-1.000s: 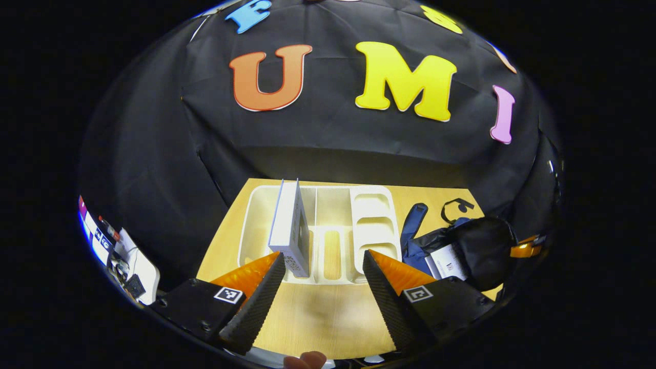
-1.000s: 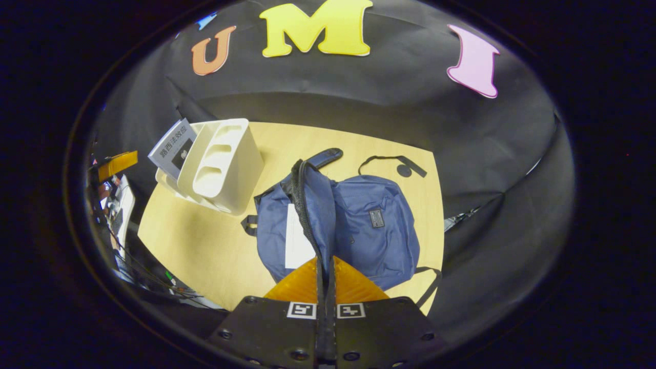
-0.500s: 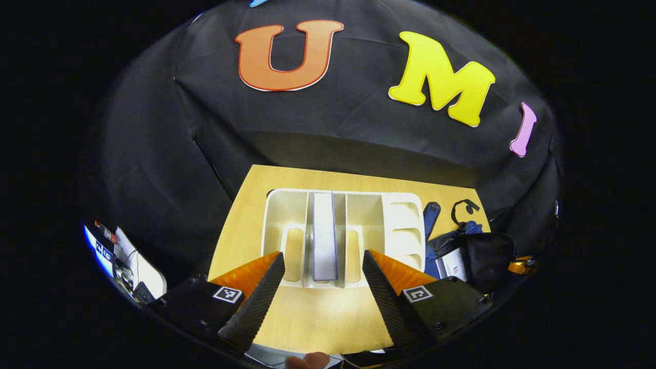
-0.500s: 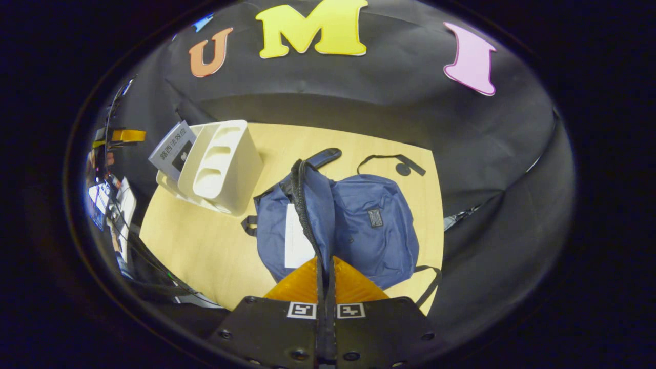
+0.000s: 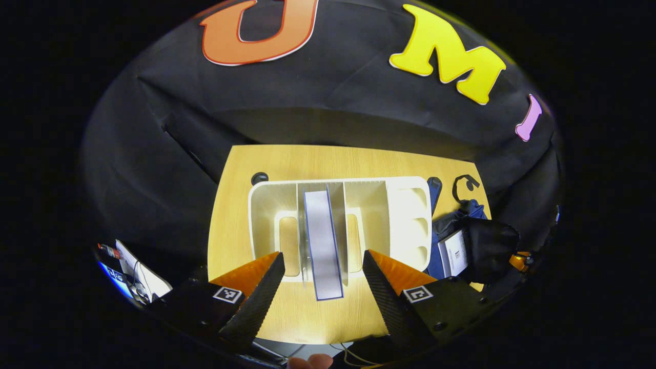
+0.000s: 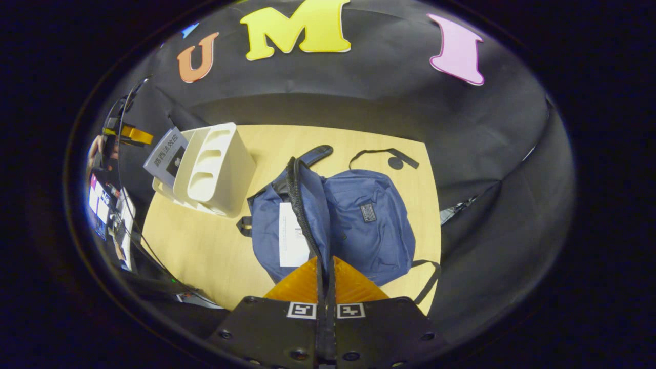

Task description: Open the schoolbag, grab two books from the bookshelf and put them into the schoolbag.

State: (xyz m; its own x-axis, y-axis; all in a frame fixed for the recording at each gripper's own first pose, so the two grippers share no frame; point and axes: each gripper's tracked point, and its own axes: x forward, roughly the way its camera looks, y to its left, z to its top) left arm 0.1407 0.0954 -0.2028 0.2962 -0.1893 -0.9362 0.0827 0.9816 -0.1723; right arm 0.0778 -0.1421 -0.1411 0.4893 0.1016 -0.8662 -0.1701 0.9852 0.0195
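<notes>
Book (image 5: pixel 323 241) stands spine-up in the rack (image 5: pixel 405 187), frame centre, between the spread fingers of the left claw (image 5: pixel 322 274); lower squarely, then pinch; right claw (image 6: pixel 325 279), clenched on the bag (image 6: pixel 369 225) rim, holds it open.

Left gripper (image 5: pixel 322 287): two wedge-shaped fingers with ribbed, textured inner pads (image 5: pixel 259 302), each on a black block body with a small square black-and-white fiducial tag and round screws on top. Right gripper (image 6: pixel 326 287): same build, black body, two fiducial tags side by side near the centre seam, screws along the near edge. A fingertip (image 5: pixel 310 362) shows at the near edge of the left gripper view.
</notes>
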